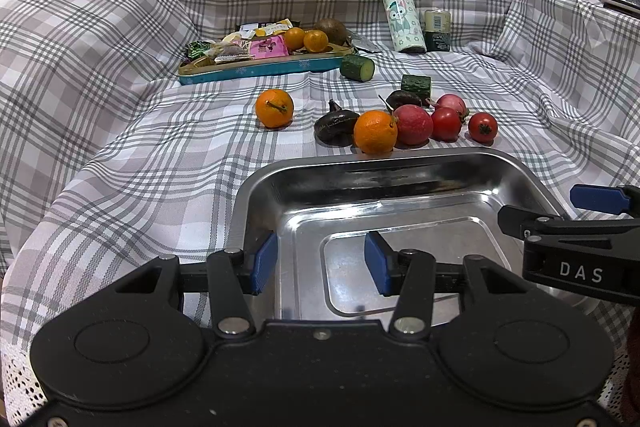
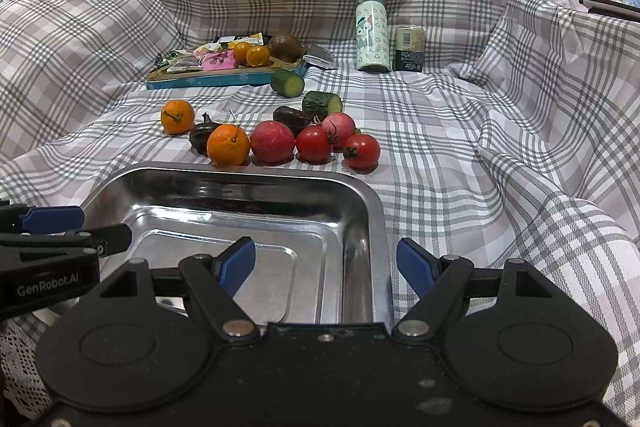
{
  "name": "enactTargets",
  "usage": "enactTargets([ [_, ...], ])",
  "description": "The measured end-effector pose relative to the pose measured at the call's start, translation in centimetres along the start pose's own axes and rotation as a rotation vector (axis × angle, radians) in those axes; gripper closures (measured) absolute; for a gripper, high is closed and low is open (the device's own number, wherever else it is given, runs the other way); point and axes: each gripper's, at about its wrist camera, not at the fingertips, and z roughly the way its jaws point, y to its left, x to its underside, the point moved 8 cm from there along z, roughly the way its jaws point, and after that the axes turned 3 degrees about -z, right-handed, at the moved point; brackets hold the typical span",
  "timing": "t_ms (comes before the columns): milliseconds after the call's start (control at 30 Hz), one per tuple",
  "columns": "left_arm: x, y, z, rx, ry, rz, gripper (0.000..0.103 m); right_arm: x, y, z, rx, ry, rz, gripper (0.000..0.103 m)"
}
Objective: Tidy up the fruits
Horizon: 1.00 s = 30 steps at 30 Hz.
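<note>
An empty steel tray (image 1: 360, 167) (image 2: 224, 173) lies on the checked cloth just in front of both grippers. Beyond its far rim lie two oranges (image 1: 274, 108) (image 1: 375, 131), a red apple-like fruit (image 1: 413, 125), two tomatoes (image 1: 446, 123) (image 1: 483, 127), dark fruits (image 1: 334, 127) and two cucumber pieces (image 1: 358, 67) (image 1: 416, 85). My left gripper (image 1: 320, 263) is open and empty over the tray's left side. My right gripper (image 2: 326, 267) is open and empty, straddling the tray's right rim.
A teal tin tray (image 1: 260, 69) at the back holds snack packets, two small oranges (image 1: 306, 39) and a brown fruit. A patterned bottle (image 1: 402, 15) and a small can (image 1: 437, 30) stand at back right. Cloth folds rise on all sides.
</note>
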Motion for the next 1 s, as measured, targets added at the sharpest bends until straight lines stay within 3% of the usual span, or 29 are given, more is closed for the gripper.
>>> enactTargets([
  [1000, 0.12, -0.09, -0.54, 0.006, -0.012, -0.025, 0.048, 0.03, 0.20, -0.03, 0.002, -0.005, -0.014, 0.021],
])
